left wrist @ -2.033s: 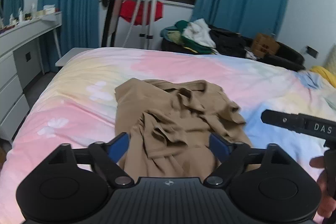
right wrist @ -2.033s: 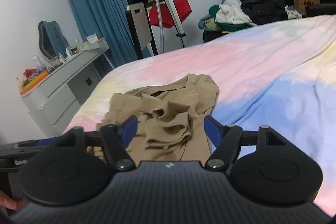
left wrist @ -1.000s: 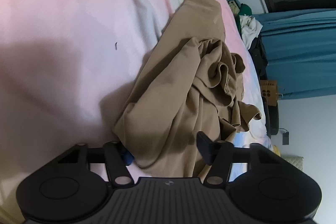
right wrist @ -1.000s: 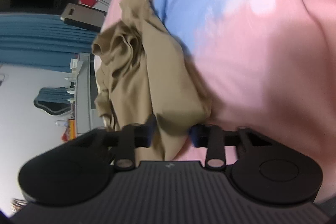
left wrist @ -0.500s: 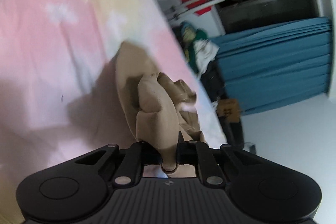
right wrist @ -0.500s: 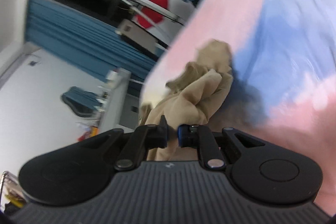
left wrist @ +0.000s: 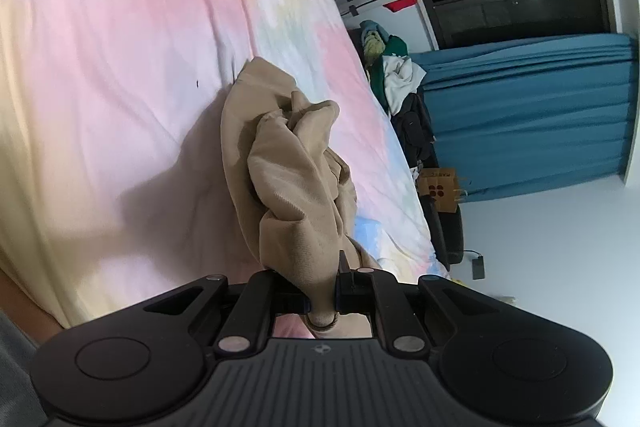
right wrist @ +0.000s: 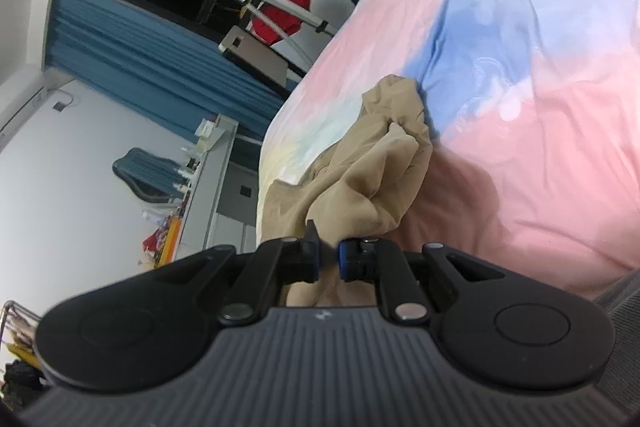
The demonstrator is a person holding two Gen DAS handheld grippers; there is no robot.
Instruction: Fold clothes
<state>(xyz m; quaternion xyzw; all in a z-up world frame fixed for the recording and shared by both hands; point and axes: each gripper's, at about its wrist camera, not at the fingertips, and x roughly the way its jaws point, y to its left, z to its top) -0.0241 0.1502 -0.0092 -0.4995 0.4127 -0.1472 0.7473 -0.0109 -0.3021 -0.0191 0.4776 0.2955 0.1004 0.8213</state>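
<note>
Both hand-held grippers are clenched on the tan garment [left wrist: 288, 163]: the left hand-held gripper [left wrist: 322, 297] and the right hand-held gripper [right wrist: 329, 261] each pinch a bunched edge, the rest trailing crumpled onto the pastel bed [left wrist: 100, 67].

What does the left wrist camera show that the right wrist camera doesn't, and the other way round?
Only the left wrist view shows the brown paper bag by the curtain, and the left hand-held gripper pinching fabric. Only the right wrist view shows the white dresser with its clutter, a mirror, and the right hand-held gripper closed on fabric. Both show the tan garment lifted in a bunch off the pastel bedspread, the red cloth on the rack, and the clothes pile.
</note>
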